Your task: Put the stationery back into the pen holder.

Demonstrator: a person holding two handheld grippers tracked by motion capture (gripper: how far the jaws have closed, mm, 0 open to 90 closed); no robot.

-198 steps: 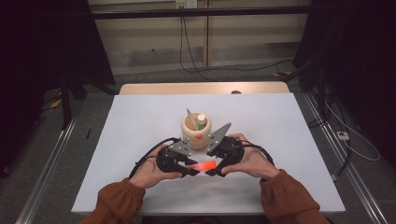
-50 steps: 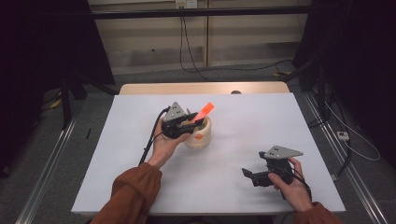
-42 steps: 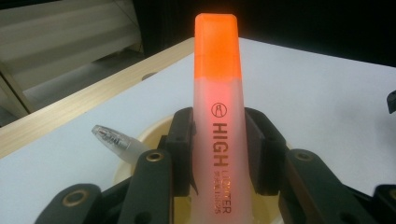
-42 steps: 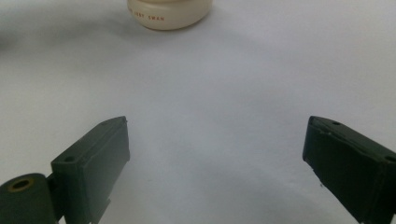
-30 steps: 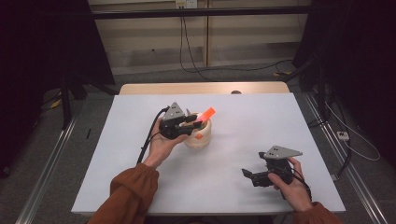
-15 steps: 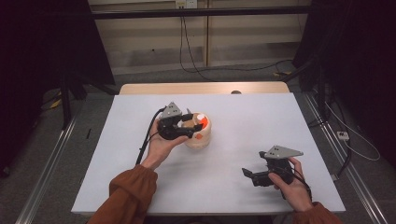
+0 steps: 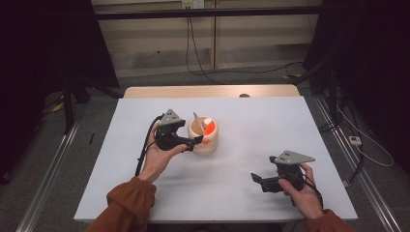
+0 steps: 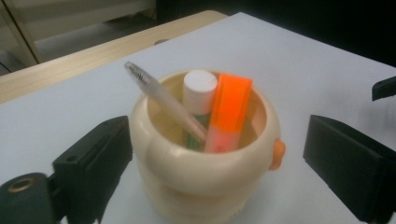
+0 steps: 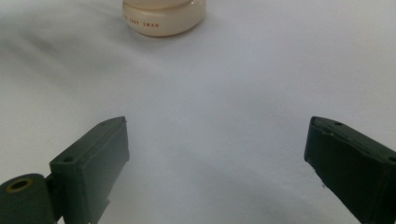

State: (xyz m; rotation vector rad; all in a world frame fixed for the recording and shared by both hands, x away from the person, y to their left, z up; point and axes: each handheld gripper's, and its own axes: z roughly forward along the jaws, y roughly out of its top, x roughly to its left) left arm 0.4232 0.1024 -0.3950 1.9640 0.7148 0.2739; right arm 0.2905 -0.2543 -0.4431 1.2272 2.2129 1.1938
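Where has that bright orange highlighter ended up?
The orange highlighter stands inside the cream pen pot near the middle of the white table, beside a white-capped stick and a clear pen, just ahead of the left gripper.

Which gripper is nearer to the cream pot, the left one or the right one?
Left. The left gripper is right beside the pot, jaws open toward it. The right gripper rests far off on the table, at the near right.
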